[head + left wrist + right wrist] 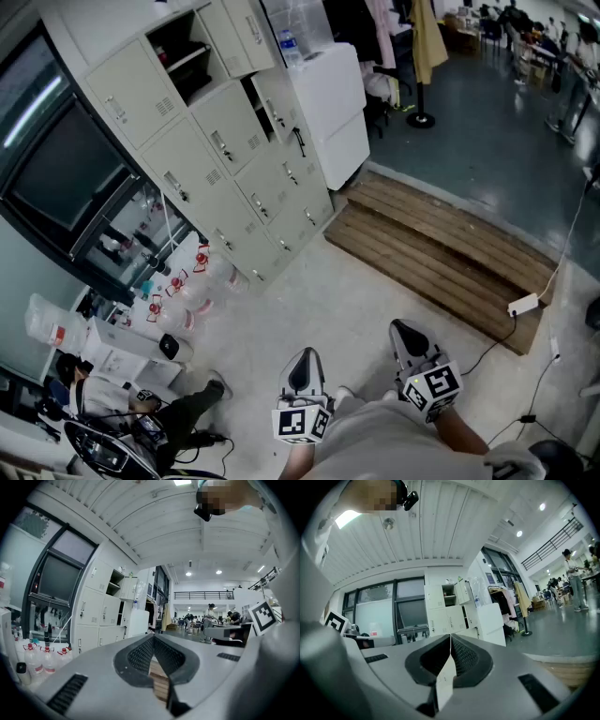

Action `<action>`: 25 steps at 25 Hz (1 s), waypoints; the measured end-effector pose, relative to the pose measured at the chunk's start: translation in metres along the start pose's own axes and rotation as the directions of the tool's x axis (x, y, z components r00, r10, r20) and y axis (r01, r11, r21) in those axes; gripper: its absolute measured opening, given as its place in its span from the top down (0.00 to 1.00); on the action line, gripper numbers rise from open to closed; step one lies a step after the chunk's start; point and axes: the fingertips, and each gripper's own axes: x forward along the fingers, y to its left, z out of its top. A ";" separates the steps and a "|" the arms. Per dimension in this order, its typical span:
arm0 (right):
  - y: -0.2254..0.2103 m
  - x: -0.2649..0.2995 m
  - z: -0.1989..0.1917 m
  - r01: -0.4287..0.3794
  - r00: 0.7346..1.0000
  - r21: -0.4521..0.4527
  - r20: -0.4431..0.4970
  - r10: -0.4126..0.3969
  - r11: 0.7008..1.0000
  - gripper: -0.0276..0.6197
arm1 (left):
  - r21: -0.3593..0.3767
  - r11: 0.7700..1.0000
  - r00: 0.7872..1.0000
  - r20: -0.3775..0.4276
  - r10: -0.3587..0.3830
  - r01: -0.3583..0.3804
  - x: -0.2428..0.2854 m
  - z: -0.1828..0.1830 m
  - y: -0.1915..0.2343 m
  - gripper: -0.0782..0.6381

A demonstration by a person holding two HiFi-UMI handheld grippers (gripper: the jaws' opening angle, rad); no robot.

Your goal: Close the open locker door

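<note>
A bank of beige lockers (pixel 220 159) stands at the upper left of the head view, well away from both grippers. One top compartment (pixel 183 56) is open, with a shelf and items inside, and its door (pixel 239 36) is swung out. Below it a second door (pixel 279 108) with a black handle stands ajar. My left gripper (pixel 303 361) and right gripper (pixel 405 330) are held low near my body, both shut with nothing between them. In the left gripper view the jaws (pixel 153 637) meet in front of the lockers (pixel 105 609). In the right gripper view the jaws (pixel 450 637) meet below the lockers (pixel 450 609).
A white cabinet (pixel 333 103) stands right of the lockers. A low wooden platform (pixel 441 248) lies on the floor with a power strip (pixel 523 305) on its corner. Bottles (pixel 183 291) cluster by the locker base. A person (pixel 112 394) sits at the lower left. A coat rack (pixel 422 56) stands behind.
</note>
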 end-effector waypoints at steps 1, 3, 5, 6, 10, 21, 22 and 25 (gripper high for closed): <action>0.003 0.000 0.001 -0.010 1.000 -0.003 0.001 0.010 1.000 0.91 | 0.003 1.000 1.000 0.015 -0.005 0.005 -0.001 0.004 -0.004 0.88; 0.007 0.001 0.001 -0.028 1.000 -0.011 0.004 0.028 1.000 0.91 | 0.013 1.000 0.999 0.038 -0.011 0.011 -0.002 0.009 -0.011 0.88; 0.011 0.001 0.003 -0.036 0.999 -0.019 0.005 0.037 0.999 0.91 | 0.021 1.000 0.999 0.044 -0.008 0.008 -0.005 0.012 -0.014 0.88; 0.012 0.000 0.004 -0.038 0.999 -0.020 0.004 0.038 0.999 0.91 | 0.021 1.000 0.999 0.044 -0.008 0.007 -0.006 0.012 -0.015 0.88; 0.015 -0.001 0.004 -0.051 0.999 -0.019 -0.007 0.051 0.999 0.91 | 0.034 0.999 0.999 0.049 -0.006 0.004 -0.010 0.013 -0.017 0.88; -0.002 -0.004 -0.004 -0.027 0.999 -0.010 -0.024 0.027 1.000 0.91 | 0.038 0.999 0.999 0.040 -0.022 0.020 0.001 0.007 -0.028 0.88; -0.004 -0.002 -0.006 -0.024 0.999 -0.005 -0.031 0.024 1.000 0.91 | 0.035 0.999 0.999 0.037 -0.020 0.019 0.002 0.007 -0.028 0.88; -0.005 0.007 -0.007 -0.031 0.998 -0.005 -0.047 0.030 1.000 0.91 | 0.027 1.000 0.999 0.030 -0.010 0.009 0.009 0.008 -0.021 0.88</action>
